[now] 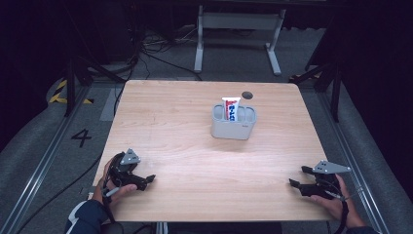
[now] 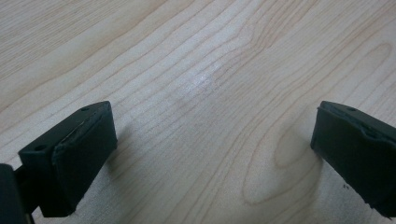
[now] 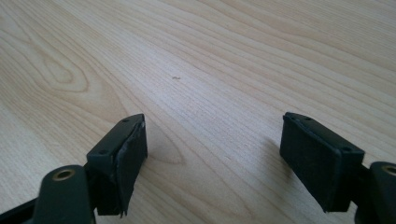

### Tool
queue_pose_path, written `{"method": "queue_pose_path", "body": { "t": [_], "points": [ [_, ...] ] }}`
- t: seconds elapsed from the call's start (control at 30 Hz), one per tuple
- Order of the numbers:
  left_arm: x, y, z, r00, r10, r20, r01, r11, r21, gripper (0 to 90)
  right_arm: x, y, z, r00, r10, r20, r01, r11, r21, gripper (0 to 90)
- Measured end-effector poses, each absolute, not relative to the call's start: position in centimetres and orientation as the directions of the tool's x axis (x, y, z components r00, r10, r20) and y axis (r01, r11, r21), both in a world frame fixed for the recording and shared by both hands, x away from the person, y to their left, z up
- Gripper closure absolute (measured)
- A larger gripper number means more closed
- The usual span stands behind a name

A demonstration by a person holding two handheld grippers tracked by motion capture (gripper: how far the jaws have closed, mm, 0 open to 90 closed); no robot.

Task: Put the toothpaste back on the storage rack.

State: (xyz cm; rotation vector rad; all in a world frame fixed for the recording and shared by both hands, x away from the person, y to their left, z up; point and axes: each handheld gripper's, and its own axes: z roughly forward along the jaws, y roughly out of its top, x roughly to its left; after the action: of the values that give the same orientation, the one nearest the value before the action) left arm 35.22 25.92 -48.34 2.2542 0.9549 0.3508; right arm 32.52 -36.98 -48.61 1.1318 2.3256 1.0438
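The red, white and blue toothpaste tube point(image 1: 231, 108) stands upright in the grey plastic 3-slot holder point(image 1: 234, 127), probably so it stays tidy and reachable. Well short of that holder, left gripper point(image 1: 146, 179) and right gripper point(image 1: 297, 177) rest low over the pale wooden surface point(image 1: 195, 161), jaws spread wide, holding nothing.

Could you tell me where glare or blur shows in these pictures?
High view: table evenly lit, surroundings dark, toothpaste tube print soft. Left gripper view: a pale glare patch on the wood. Right gripper view: wood grain sharp, no glare.
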Motion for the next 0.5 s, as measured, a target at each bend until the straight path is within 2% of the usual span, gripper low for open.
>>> {"method": "queue_pose_path", "body": {
  "t": [0.5],
  "points": [
    [35.23,25.93,-48.34,0.697,0.717,-0.005,0.539,-0.520,0.662,0.7,32.52,-36.90,-48.62,-0.609,0.793,0.007,0.534,0.403,0.743,21.6]
  ]
}}
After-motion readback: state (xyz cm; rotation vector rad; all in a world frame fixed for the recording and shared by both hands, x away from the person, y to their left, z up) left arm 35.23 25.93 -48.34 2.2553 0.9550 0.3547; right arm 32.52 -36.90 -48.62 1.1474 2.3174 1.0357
